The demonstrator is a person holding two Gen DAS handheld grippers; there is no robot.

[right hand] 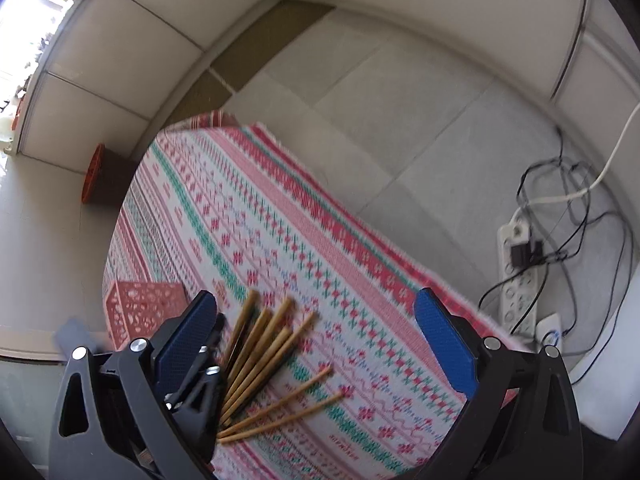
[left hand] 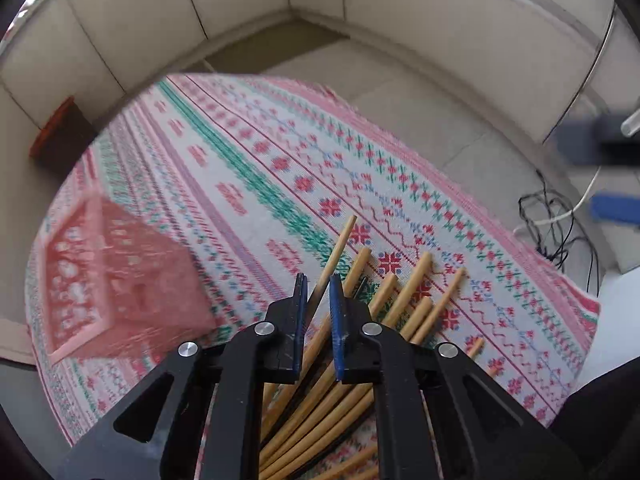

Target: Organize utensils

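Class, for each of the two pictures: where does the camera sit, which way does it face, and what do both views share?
Left wrist view: sits on the left claw, looking steeply down at the chopsticks; its narrow blue pads grip one chopstick.
Right wrist view: sits on the right claw, facing down over the patterned cloth; its jaws stand wide, empty, and the left claw shows.
Shared: the chopsticks, the cloth, the pink basket, the floor cables.

Pale grey tiled floor (right hand: 400, 120) meeting white panelled walls (right hand: 132, 52) at a corner. Bright daylight at upper left. White power strip (right hand: 516, 264) with tangled black cables (right hand: 572, 208) beyond the surface's right edge. Dark brown box with orange side (right hand: 106, 176) past its far left corner.
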